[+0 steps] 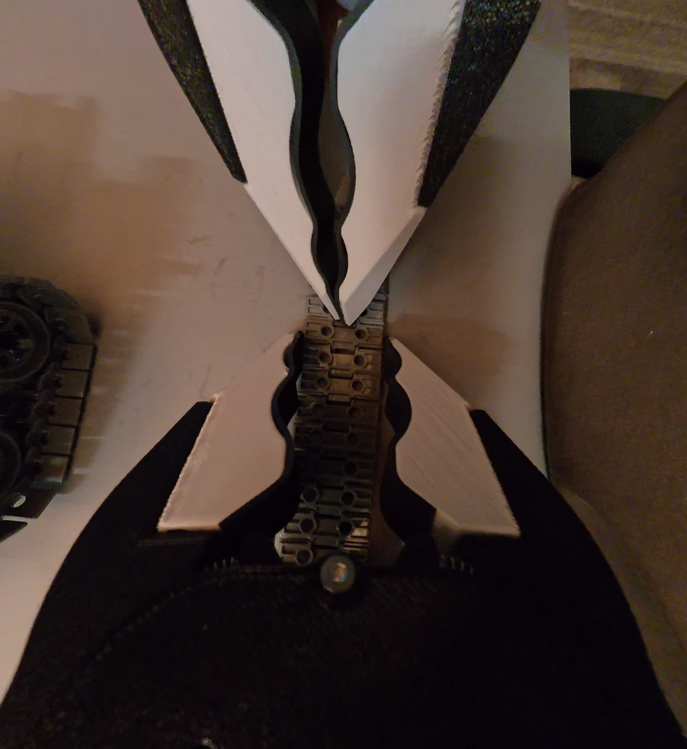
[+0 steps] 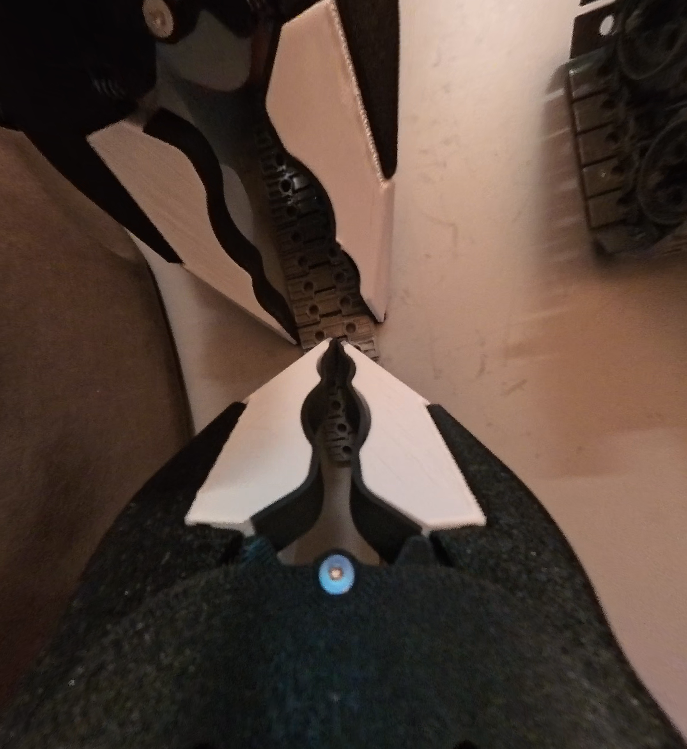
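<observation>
My left gripper (image 1: 340, 340) has its two white fingers closed against the long edges of a grey tread strip (image 1: 340, 429), a flat chain of small plastic links, each with round holes and a raised hinge down the middle. The strip lies lengthwise between my fingers, from the screw at the gripper's base out past the tips. The wavy black pads (image 1: 283, 409) press its sides.

My right gripper (image 2: 336, 344) comes at it from the opposite way, tip to tip with the left. Its jaws are drawn almost together, leaving only a sliver at the tips, and the far end of the strip runs up inside them, pinched between the scalloped black pads (image 2: 311, 409). So the strip is held between both grippers above the white tabletop (image 1: 131, 202), which is smooth, glossy and lightly scuffed.

Room is tight on one side: the table's edge runs close along the outer side of my left gripper, and past it is brown fabric (image 1: 625, 364), soft and matte. On the other side the table is open up to a tracked wheel assembly (image 1: 22, 397), dark, with round spoked wheels inside a looped tread of square plates, lying well apart from both grippers.
</observation>
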`<state>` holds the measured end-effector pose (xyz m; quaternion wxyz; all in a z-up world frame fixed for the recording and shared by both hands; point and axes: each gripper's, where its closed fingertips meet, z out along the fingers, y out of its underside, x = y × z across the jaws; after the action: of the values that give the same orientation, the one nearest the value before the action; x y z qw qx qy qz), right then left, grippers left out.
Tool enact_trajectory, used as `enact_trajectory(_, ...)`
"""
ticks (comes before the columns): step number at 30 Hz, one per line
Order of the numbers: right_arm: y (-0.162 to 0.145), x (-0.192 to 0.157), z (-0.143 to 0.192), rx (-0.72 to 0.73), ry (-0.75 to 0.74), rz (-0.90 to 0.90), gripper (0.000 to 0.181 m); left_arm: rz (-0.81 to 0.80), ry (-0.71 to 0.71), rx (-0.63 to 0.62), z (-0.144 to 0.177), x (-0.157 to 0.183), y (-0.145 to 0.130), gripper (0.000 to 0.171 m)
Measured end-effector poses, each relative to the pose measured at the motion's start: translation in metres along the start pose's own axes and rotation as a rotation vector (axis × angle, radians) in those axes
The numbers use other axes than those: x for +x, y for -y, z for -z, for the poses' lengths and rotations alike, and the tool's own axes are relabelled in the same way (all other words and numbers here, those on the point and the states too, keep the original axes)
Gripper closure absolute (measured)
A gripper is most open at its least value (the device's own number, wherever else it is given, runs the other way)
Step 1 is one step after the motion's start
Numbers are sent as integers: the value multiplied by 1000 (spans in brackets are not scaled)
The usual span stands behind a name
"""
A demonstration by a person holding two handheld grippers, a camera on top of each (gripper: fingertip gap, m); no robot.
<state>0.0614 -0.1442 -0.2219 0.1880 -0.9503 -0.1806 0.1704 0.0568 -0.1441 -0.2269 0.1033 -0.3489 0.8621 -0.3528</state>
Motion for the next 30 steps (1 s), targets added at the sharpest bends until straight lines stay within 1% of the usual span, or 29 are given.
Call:
enact_trajectory(3, 0, 0, 0, 33, -8, -13, 181, 2, -7, 0, 0, 0, 0, 134)
enact_trajectory(10, 0, -1, 2, 86, -141, 48, 181, 13, -2, 4, 1, 0, 0, 133)
enact_trajectory(11, 0, -1, 5, 90, -153, 63, 181, 28, -7, 6, 3, 1, 0, 127)
enact_trajectory(12, 2, 2, 12, 120, -173, 77, 174, 51, -8, 6, 6, 0, -1, 112)
enact_trajectory(13, 9, 7, 24, 183, -200, 78, 168, 76, -7, 14, 10, -2, 0, 102)
enact_trajectory(15, 27, 20, 57, 341, -252, 64, 165, 114, -3, 66, 25, -5, 5, 100)
enact_trajectory(18, 49, 56, 102, 555, -367, 54, 152, 150, 14, 169, 51, -15, 19, 102)
enact_trajectory(19, 55, 71, 111, 615, -392, 33, 141, 160, 48, 194, 59, -24, 23, 102)
enact_trajectory(21, 68, 106, 123, 730, -455, -17, 114, 193, 177, 216, 73, -53, 24, 106)
enact_trajectory(22, 72, 124, 125, 783, -490, -39, 100, 208, 221, 222, 77, -65, 24, 106)
enact_trajectory(23, 75, 139, 125, 830, -509, -55, 90, 230, 232, 232, 78, -72, 24, 106)
enact_trajectory(24, 76, 149, 122, 865, -504, -84, 85, 264, 224, 241, 77, -76, 25, 105)
enact_trajectory(25, 76, 151, 115, 875, -447, -131, 77, 295, 209, 252, 75, -78, 25, 103)
enact_trajectory(26, 76, 146, 108, 881, -369, -160, 72, 312, 199, 267, 72, -79, 26, 102)
enact_trajectory(27, 76, 144, 104, 897, -323, -176, 72, 318, 201, 286, 70, -80, 27, 102)
enact_trajectory(28, 75, 145, 101, 910, -307, -181, 71, 319, 210, 302, 69, -82, 27, 102)
enact_trajectory(30, 72, 155, 95, 897, -323, -176, 69, 333, 214, 315, 66, -84, 27, 102)
